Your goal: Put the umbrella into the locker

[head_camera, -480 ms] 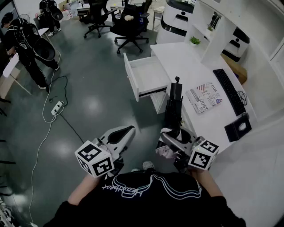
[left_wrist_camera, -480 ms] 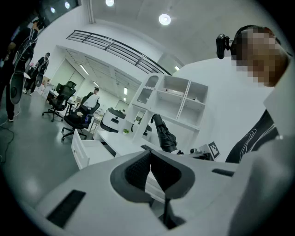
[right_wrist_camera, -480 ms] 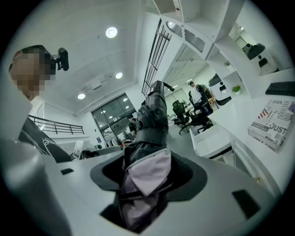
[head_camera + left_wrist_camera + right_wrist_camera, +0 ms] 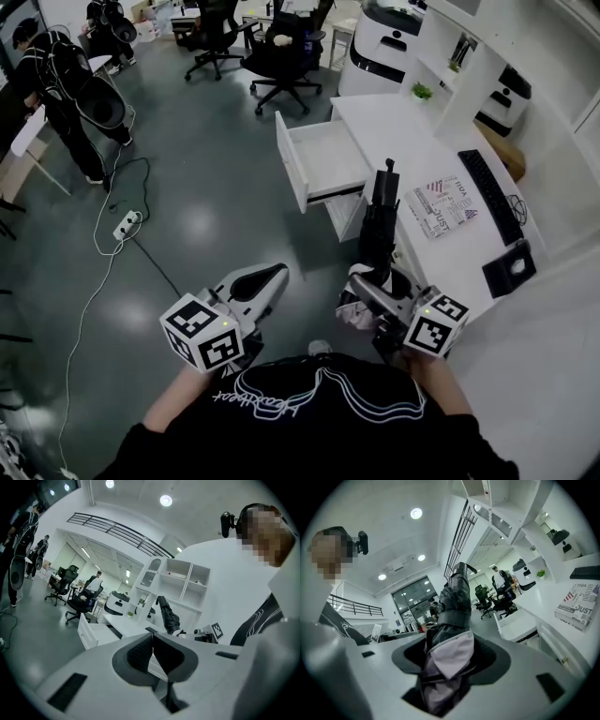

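Note:
A folded black umbrella (image 4: 378, 225) with pale lilac lining juts forward from my right gripper (image 4: 370, 286), which is shut on its lower end. In the right gripper view the umbrella (image 4: 454, 606) fills the gap between the jaws of the right gripper (image 4: 447, 663), and its strap end points up and away. Its far tip hangs beside the front edge of the white desk (image 4: 403, 131), just right of an open, empty white drawer (image 4: 323, 155). My left gripper (image 4: 267, 277) is shut with nothing in it, level, to the left of the umbrella. The left gripper (image 4: 152, 651) shows its pads pressed together.
On the desk lie a printed booklet (image 4: 441, 206), a black keyboard (image 4: 492, 195) and a black box (image 4: 508, 267). White shelves (image 4: 469, 47) rise behind it. Office chairs (image 4: 281, 47) stand beyond the drawer. A person (image 4: 56, 94) and a power strip with cable (image 4: 125, 225) are at left.
The umbrella and my right gripper have drifted slightly to the right and forward. The left gripper has kept its place and stays shut.

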A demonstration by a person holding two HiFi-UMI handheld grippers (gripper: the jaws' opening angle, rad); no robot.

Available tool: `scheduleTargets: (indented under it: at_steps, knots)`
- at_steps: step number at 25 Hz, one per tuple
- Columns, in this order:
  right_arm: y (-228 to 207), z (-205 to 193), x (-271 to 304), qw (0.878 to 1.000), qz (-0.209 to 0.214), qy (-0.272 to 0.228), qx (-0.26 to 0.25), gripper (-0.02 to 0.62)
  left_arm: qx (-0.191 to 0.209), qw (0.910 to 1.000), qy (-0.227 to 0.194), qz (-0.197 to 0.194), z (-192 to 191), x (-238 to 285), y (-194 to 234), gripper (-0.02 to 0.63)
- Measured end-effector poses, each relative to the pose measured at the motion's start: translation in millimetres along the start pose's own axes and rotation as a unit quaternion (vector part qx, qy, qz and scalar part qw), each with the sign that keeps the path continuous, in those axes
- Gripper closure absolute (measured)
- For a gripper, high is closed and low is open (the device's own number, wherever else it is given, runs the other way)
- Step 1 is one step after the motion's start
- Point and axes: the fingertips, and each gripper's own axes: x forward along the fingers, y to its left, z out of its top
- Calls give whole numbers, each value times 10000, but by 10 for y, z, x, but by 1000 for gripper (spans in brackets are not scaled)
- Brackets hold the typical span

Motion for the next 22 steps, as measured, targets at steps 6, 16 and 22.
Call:
scheduleTargets:
  at_steps: [6,16,22]
  knots:
    - [-26,-51,110,10000,-5,-43,81,344,-140,9998,-22,102,-47,-120,149,600]
    - [-567,56,612,9998,-2,-12,220,342,-317,9989,24,342,23,169,793,600]
    - [-1231,237,1211,9987,-72,148,487,342,-521,9971,263,484,135,703,1509,600]
